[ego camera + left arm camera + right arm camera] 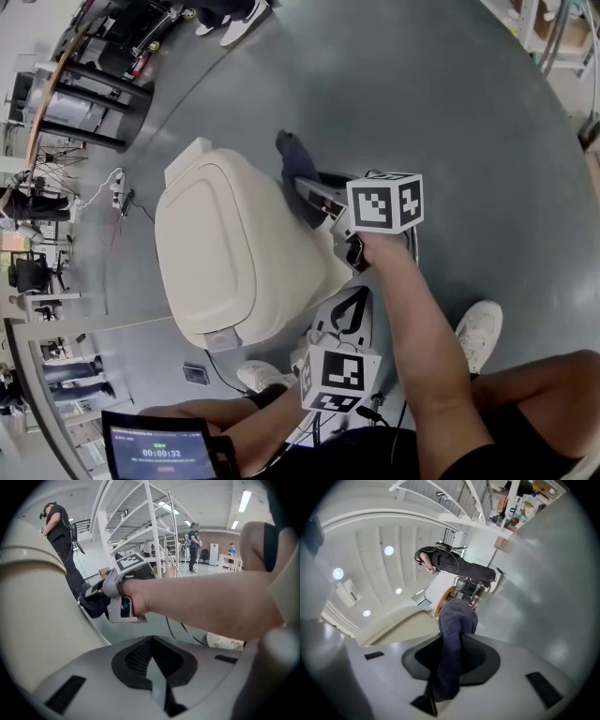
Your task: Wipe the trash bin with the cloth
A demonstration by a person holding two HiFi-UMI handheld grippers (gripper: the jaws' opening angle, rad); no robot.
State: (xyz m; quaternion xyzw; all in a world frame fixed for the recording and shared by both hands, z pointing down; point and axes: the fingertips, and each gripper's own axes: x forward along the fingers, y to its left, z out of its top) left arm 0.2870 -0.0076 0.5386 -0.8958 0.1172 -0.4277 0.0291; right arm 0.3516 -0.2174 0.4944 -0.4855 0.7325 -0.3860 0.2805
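A cream trash bin (225, 253) with a closed lid stands on the grey floor. My right gripper (314, 192) is shut on a dark blue cloth (298, 169) and holds it against the bin's right side. In the right gripper view the cloth (454, 639) runs out between the jaws, with the bin (393, 623) just to their left. My left gripper (349, 314) hangs low beside the bin's near right corner, jaws shut with nothing in them. The left gripper view shows the bin's wall (37, 620) at left and the right gripper with the cloth (93, 603) ahead.
My shoes (480, 333) stand on the floor right of the bin. A black round table base (103, 98) and cables lie at the far left. Metal shelving (150, 527) and people stand in the distance. A small screen (159, 448) shows at the bottom left.
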